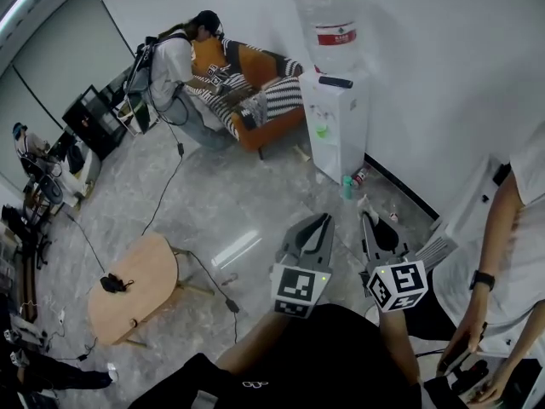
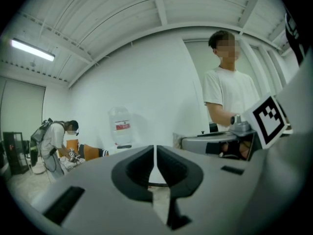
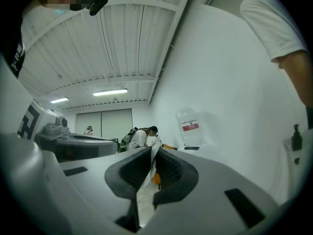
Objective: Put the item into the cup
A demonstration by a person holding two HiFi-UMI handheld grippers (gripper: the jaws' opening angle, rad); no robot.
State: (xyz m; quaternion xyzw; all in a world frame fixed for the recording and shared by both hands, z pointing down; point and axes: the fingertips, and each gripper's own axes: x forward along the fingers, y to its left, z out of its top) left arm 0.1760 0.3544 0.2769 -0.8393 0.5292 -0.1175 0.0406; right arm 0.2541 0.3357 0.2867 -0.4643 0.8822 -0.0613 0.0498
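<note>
No cup shows in any view. Both grippers are held up in the air over the floor. My left gripper (image 1: 324, 220) (image 2: 155, 153) is shut with only a hairline slit between its dark jaws and nothing in it. Beside it on the right, my right gripper (image 1: 367, 220) (image 3: 153, 156) is shut on a thin white item (image 3: 155, 147), a sheet-like sliver that pokes up past the jaw tips. What the item is cannot be made out.
A water dispenser (image 1: 335, 113) stands against the far wall, with an orange sofa (image 1: 255, 88) and a bending person (image 1: 174, 71) to its left. A small wooden table (image 1: 134, 286) is at lower left. Another person (image 1: 502, 262) stands close on the right. Cables cross the floor.
</note>
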